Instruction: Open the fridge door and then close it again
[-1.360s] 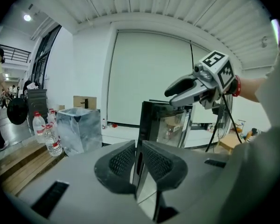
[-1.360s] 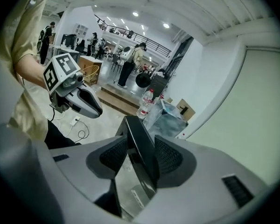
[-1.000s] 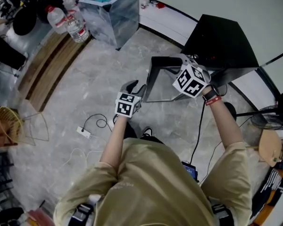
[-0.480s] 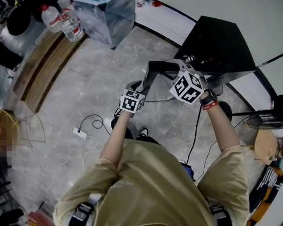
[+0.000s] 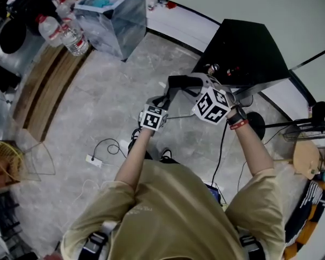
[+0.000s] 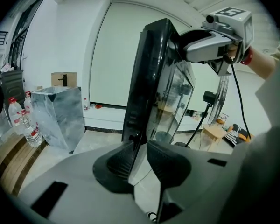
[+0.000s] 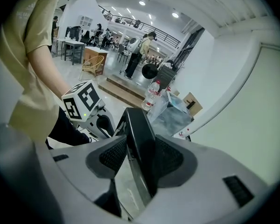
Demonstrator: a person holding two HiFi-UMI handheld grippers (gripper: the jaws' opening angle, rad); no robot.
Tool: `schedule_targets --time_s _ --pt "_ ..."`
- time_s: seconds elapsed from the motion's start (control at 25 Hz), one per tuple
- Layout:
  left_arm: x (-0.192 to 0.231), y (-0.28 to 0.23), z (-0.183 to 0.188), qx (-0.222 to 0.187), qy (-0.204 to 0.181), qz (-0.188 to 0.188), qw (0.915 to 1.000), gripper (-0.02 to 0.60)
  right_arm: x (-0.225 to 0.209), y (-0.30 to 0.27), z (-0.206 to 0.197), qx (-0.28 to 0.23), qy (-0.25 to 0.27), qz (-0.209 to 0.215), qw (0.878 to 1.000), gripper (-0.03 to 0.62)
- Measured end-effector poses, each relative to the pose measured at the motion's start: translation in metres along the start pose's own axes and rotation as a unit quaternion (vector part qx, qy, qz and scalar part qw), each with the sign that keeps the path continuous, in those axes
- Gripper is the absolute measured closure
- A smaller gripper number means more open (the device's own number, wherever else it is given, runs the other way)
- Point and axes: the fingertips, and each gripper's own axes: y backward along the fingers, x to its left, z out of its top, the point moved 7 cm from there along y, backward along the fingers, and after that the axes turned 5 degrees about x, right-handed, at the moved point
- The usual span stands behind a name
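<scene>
A small black fridge (image 5: 244, 50) stands on the floor with its glass door (image 5: 176, 99) swung out toward me. My right gripper (image 5: 203, 83) is shut on the door's dark top edge (image 7: 140, 129), which runs between its pads (image 7: 114, 155). Lower down, my left gripper (image 5: 161, 99) sits on the door's free side edge. In the left gripper view the door frame (image 6: 144, 78) passes between the fingertips of that gripper (image 6: 139, 155). Its jaws have just been closing and the pads (image 6: 123, 160) lie against the door. The right gripper (image 6: 179, 41) shows above.
A clear plastic box (image 5: 111, 18) and water bottles (image 5: 65, 31) stand at the back left by a wooden step (image 5: 40, 85). A power strip with cable (image 5: 95, 160) lies on the floor near my feet. A fan stand (image 5: 309, 126) and stool (image 5: 306, 161) are at the right.
My left gripper has come in from beside the door to its side edge and closed on it. The right gripper has stayed on the top edge.
</scene>
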Motion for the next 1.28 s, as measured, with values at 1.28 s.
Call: schedule_targets --time_s 1.28 --pt "0.049 -0.048 0.051 0.020 -0.070 -0.071 0.9948 0.479 -0.055 -0.036 0.004 0.069 -0.083 -0.037 0.993 0.388"
